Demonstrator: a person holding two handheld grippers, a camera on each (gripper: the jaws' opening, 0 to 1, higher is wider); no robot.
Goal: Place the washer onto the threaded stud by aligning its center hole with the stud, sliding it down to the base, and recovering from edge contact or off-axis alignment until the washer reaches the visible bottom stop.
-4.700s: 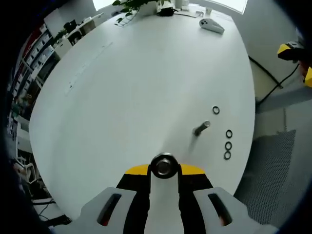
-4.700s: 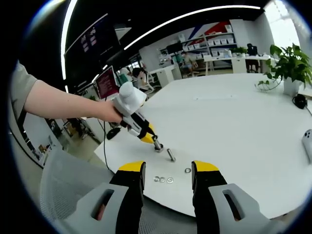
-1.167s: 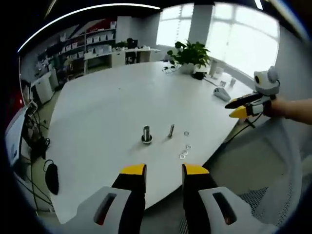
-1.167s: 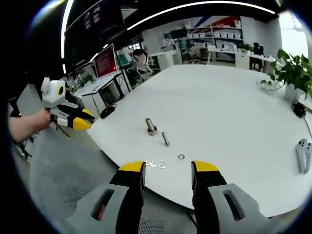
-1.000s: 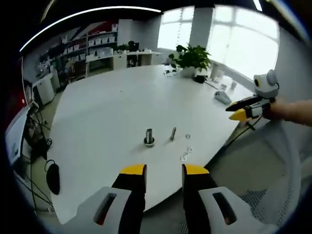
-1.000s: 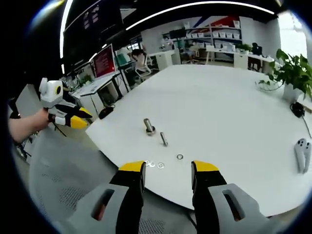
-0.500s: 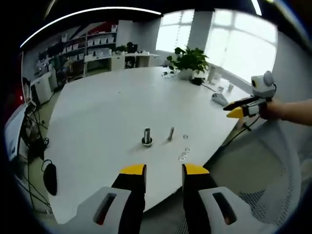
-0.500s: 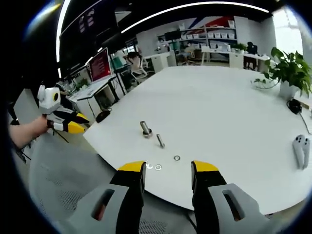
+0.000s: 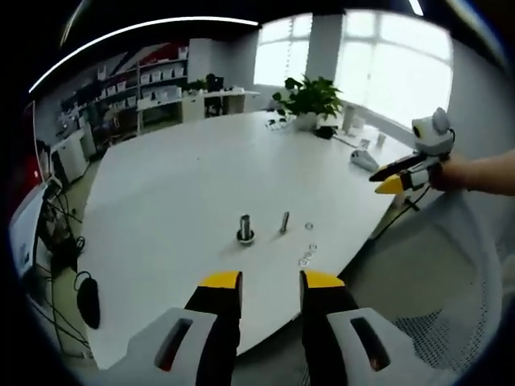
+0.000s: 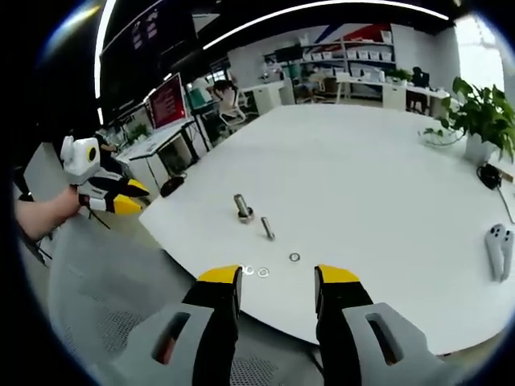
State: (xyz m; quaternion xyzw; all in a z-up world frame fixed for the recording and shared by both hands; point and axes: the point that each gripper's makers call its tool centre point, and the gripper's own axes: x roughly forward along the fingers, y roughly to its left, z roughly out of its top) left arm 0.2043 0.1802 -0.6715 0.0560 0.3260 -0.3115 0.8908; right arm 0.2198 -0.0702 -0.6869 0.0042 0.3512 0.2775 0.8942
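**While both grippers hang off the table edge, the washers sit untouched**

Going left to right in the right gripper view: my left gripper (image 10: 129,203) is out past the table edge, its yellow tips looking pressed together with nothing in them. Next comes the bigger stud (image 10: 241,207), upright on the white table (image 10: 362,177) with what looks like a collar at its base, though it's too small to be sure. Just beside it is the thinner stud (image 10: 266,228), bare as far as I can see. Near the table's edge lie loose washers (image 10: 263,273), and one lone washer (image 10: 294,257) a little apart. My right gripper (image 10: 276,283) has its jaws spread, holding nothing.

From the left gripper view, that right gripper (image 9: 392,185) sits off to the side, clear of the table.

So I'd say I'm at the very start of a round: nothing picked. Next move, I reckon, is bringing a gripper in, pinching a washer by its rim, then lining up its hole over the stud.
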